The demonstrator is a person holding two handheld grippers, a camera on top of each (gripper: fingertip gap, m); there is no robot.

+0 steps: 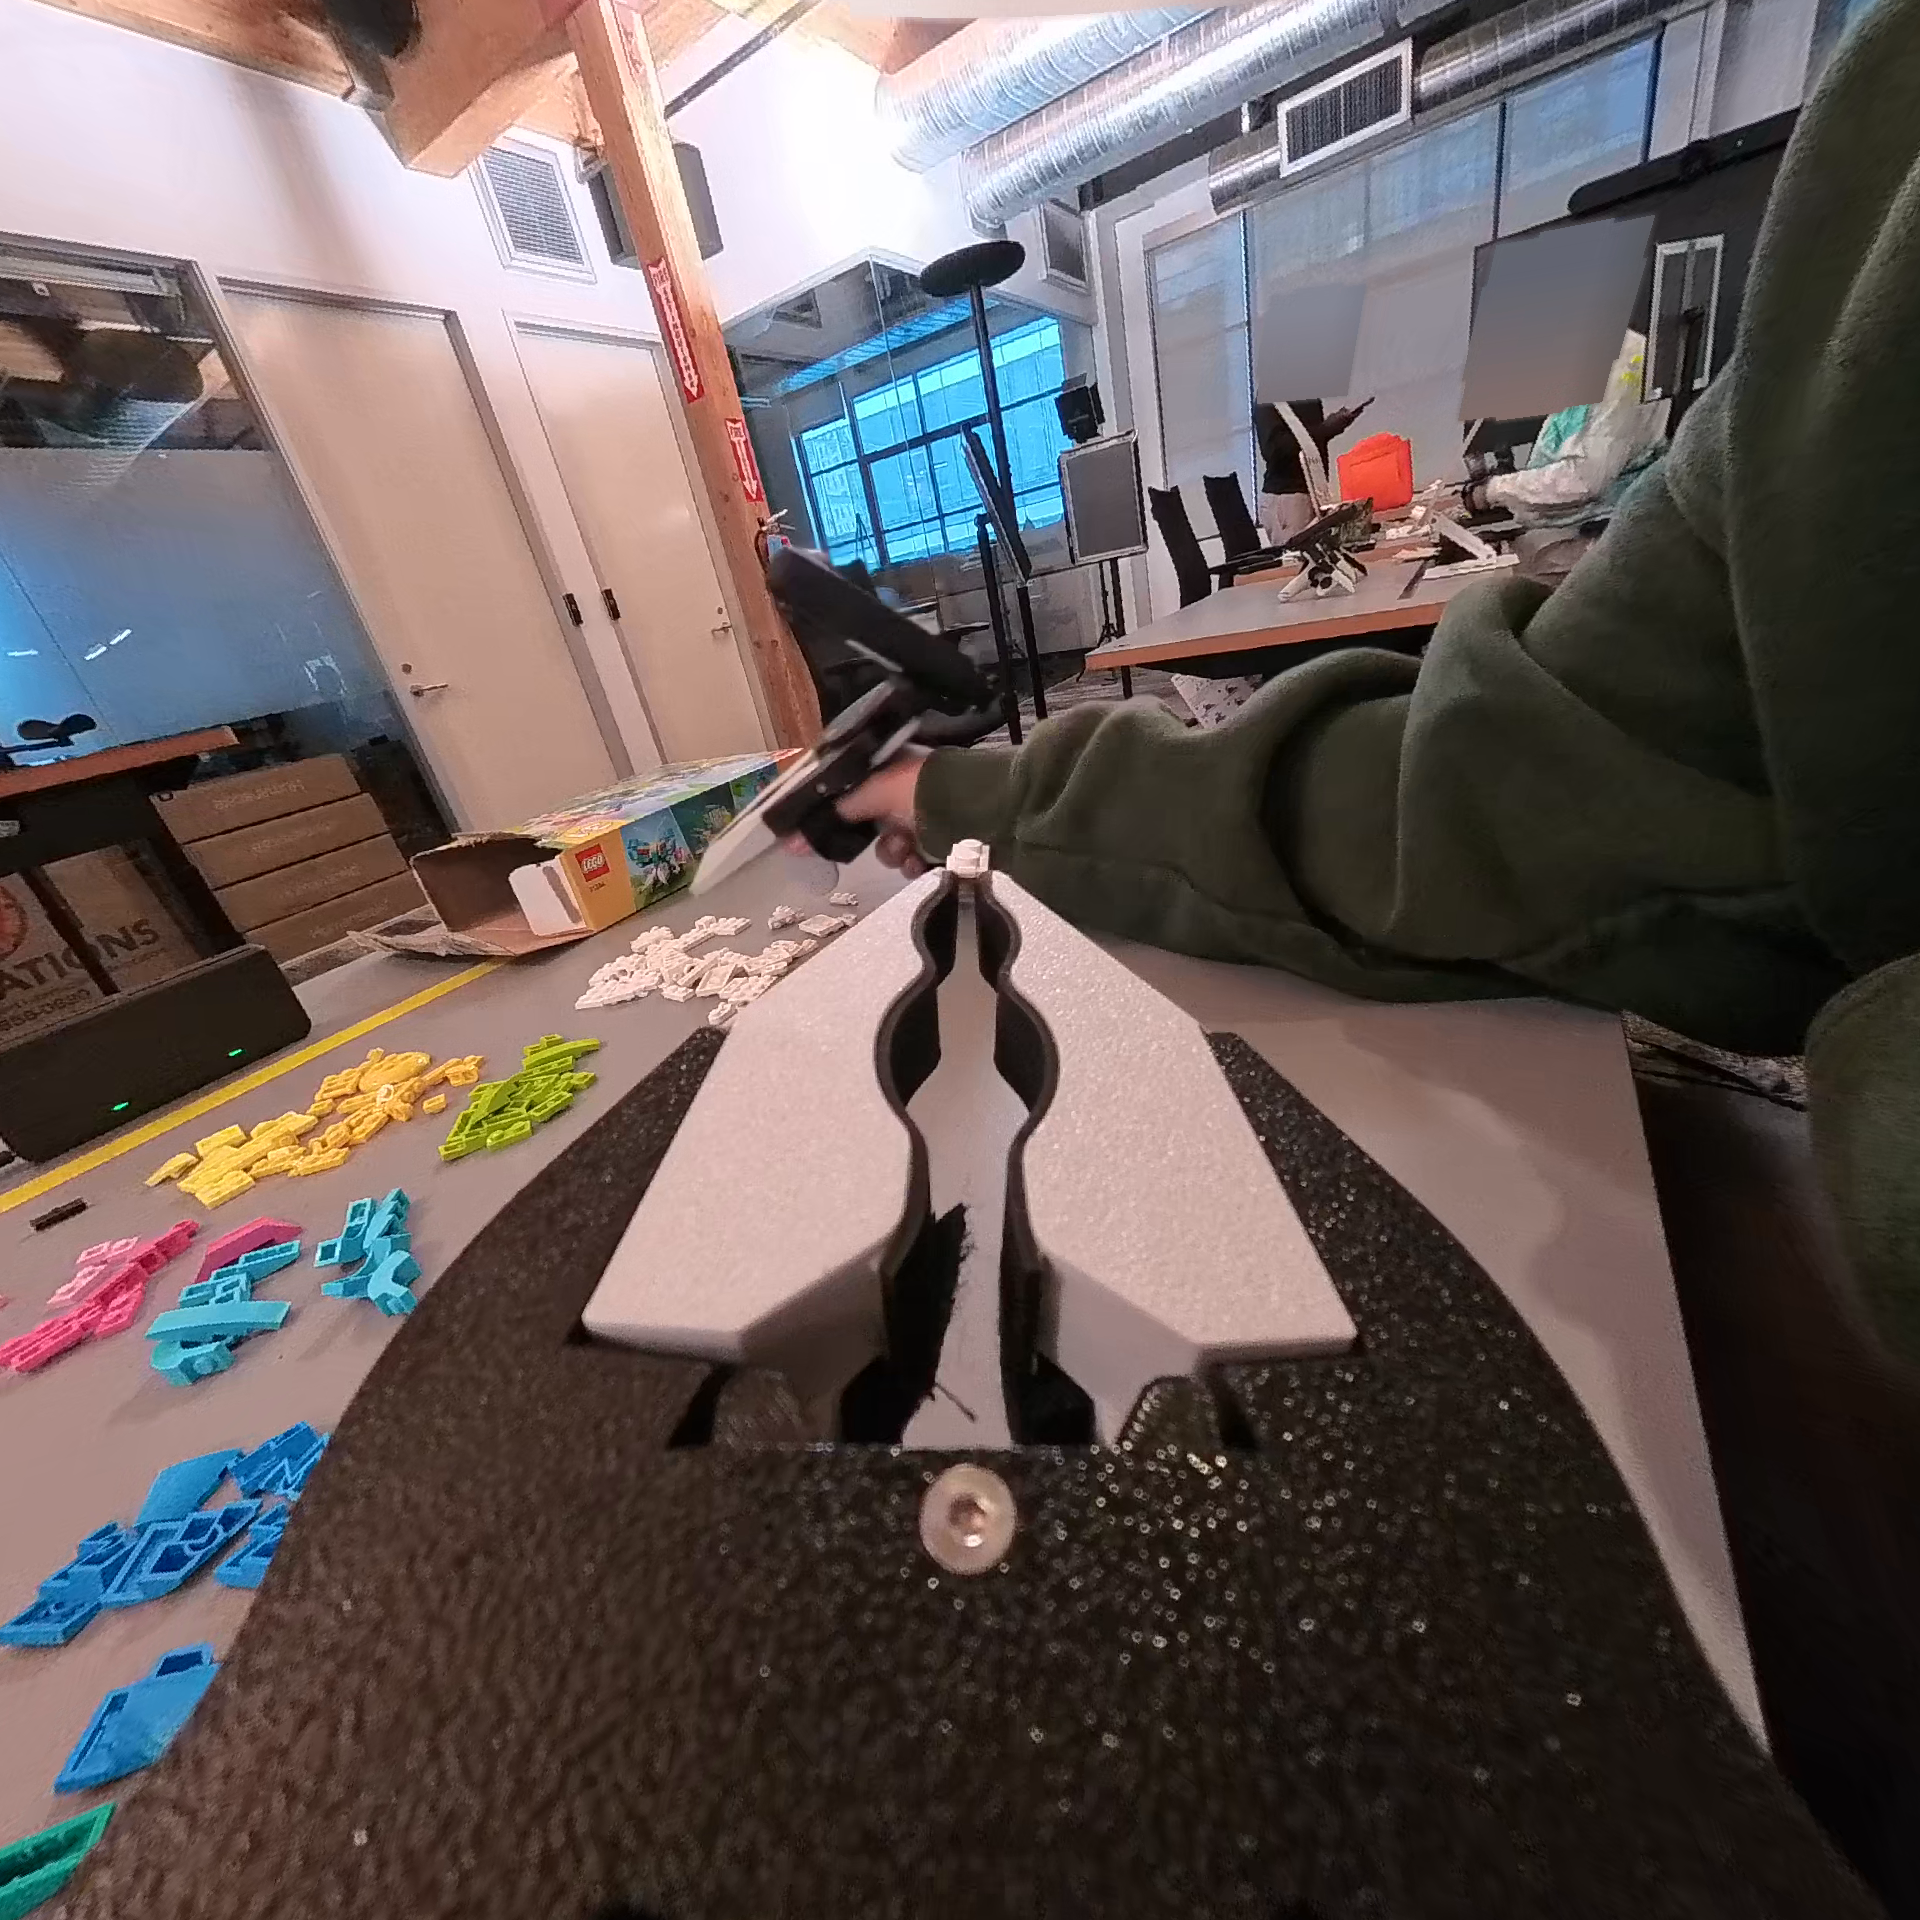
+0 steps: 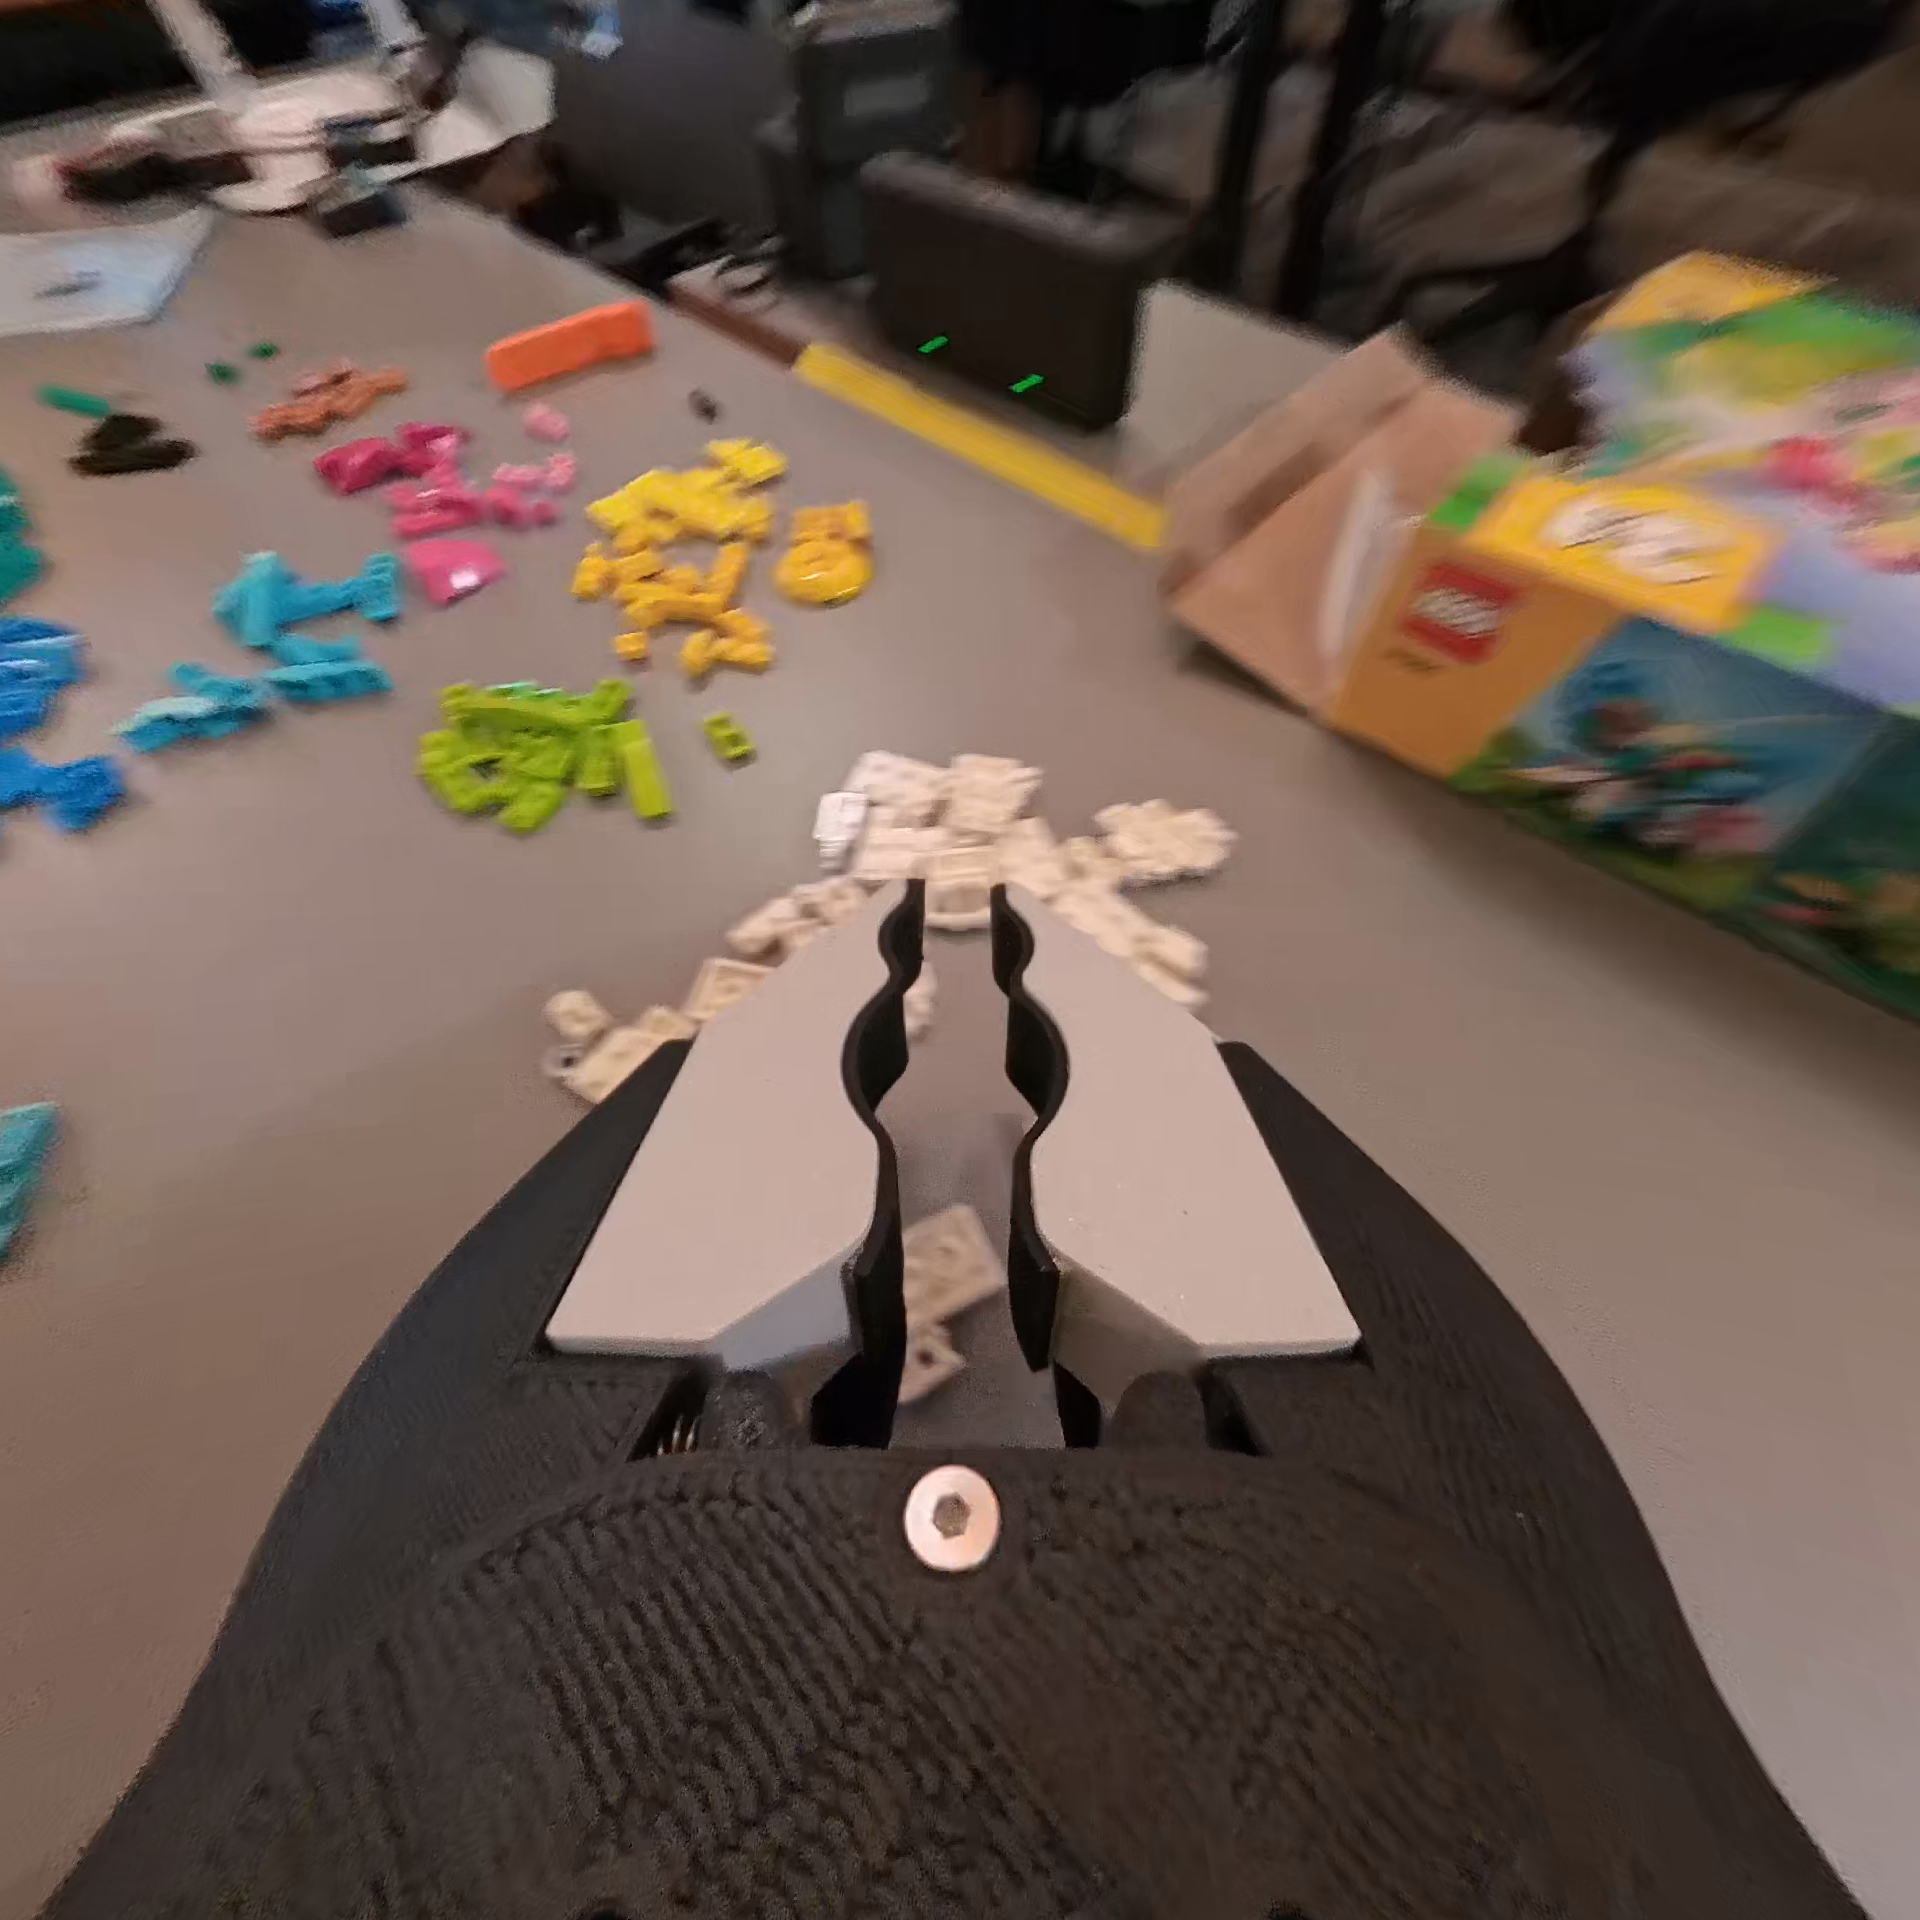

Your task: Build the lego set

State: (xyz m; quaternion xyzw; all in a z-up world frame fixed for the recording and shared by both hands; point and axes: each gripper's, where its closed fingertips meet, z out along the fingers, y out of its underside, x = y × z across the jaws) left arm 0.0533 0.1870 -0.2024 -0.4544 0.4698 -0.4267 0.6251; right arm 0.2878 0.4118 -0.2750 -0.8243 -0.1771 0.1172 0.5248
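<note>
My left gripper [image 1: 965, 881] is shut on a small white lego piece [image 1: 966, 858] and holds it above the grey table. My right gripper [image 2: 956, 896] is open, a narrow gap between its fingers, low over the pile of white pieces [image 2: 997, 831]; nothing is between its tips. The right gripper also shows in the left wrist view [image 1: 743, 847], held by a hand in a green sleeve [image 1: 1299, 810] above the white pile [image 1: 707, 961]. Sorted piles lie on the table: yellow [image 2: 681, 561], lime green [image 2: 540, 753], pink [image 2: 436, 483], cyan [image 2: 291, 634], blue [image 1: 166, 1538].
The opened lego box [image 2: 1621, 613] lies on its side to the right of the white pile. A black device with green lights [image 2: 997, 301] sits behind a yellow tape line [image 2: 977, 442]. An orange piece [image 2: 566, 343] and small dark pieces lie far left. There is about 35 centimeters between the tips of the two grippers. My right gripper is the nearer one to the yellow tape line [image 2: 977, 442]: about 25 centimeters, against 50 centimeters.
</note>
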